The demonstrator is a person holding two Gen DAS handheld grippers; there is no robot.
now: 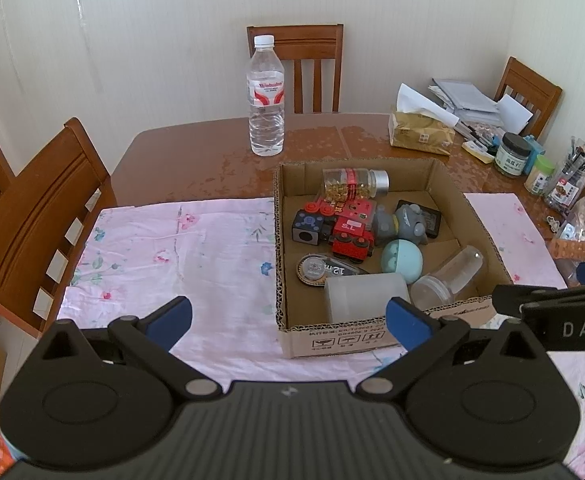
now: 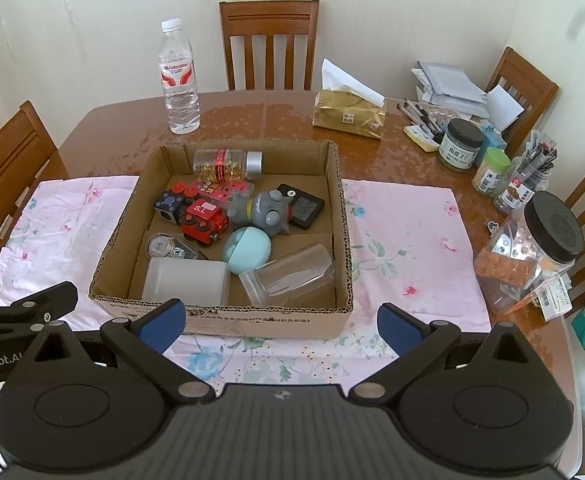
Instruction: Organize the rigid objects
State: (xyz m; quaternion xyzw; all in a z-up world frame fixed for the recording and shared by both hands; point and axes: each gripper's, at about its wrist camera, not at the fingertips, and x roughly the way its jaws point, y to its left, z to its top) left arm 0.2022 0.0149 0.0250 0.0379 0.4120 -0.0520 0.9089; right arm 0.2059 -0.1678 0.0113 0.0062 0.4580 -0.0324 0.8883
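An open cardboard box [image 2: 228,318] [image 1: 288,264] sits on a pink floral cloth [image 2: 404,240] [image 1: 164,248]. It holds a red toy train [image 2: 206,222] [image 1: 352,236], a grey figure [image 2: 266,210], a teal ball [image 2: 246,250], a capsule bottle [image 2: 228,165], a frosted cup [image 2: 186,282], a clear cup [image 2: 292,274] and a tape dispenser [image 2: 170,247]. A water bottle [image 2: 177,78] [image 1: 265,98] stands upright behind the box. My left gripper [image 1: 288,318] and right gripper [image 2: 278,322] are open and empty, just in front of the box.
A tissue pack [image 2: 348,114], papers, jars [image 2: 461,144], pens and a big black-lidded jar [image 2: 532,248] crowd the table's right side. Wooden chairs [image 2: 268,44] stand around the brown table [image 2: 104,136]. The right gripper's body shows in the left wrist view [image 1: 556,312].
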